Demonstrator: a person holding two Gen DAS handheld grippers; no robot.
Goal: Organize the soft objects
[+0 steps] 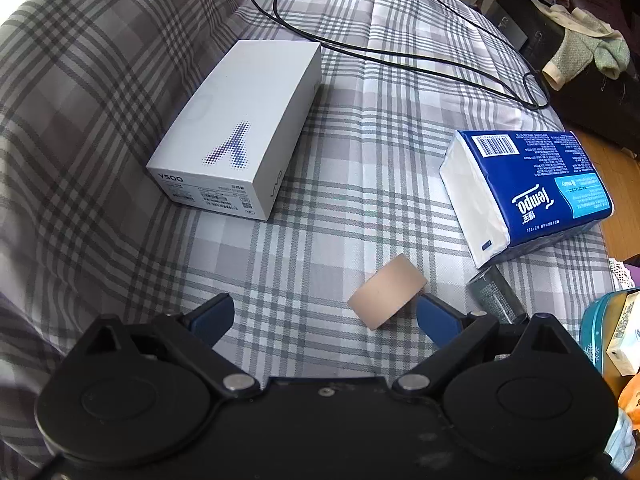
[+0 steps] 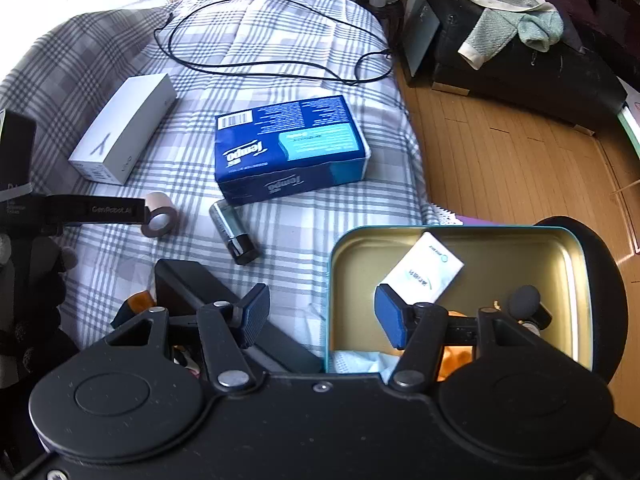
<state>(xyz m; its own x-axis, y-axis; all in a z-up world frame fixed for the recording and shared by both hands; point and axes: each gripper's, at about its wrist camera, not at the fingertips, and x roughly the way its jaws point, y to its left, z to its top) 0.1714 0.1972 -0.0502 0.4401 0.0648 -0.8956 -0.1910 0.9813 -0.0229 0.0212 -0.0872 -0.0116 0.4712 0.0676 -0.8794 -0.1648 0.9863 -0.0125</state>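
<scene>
A plaid bed (image 1: 360,184) is seen bearing a white box (image 1: 236,128) upper left, a tissue pack (image 1: 528,192) at right and a tape roll (image 1: 386,296) lower centre, just beside the wide-spread, empty left gripper (image 1: 324,320), while the right gripper (image 2: 320,316) is likewise held wide and empty over a tin (image 2: 576,280) at lower right.

The bed (image 1: 340,160) has open plaid cloth between the white box (image 1: 236,128) on the left and the tissue pack (image 1: 528,192) on the right, a clear lane down the middle. The black cable (image 1: 400,56) loops across the far end. Near the front, the tape roll (image 1: 386,296) lies just beside the right finger of the left gripper (image 1: 324,314), and the battery (image 2: 234,232) lies close below the pack, narrowing that side. The tin (image 2: 576,264) at the bed's edge holds a packet (image 2: 424,272), with bare floor around it.
</scene>
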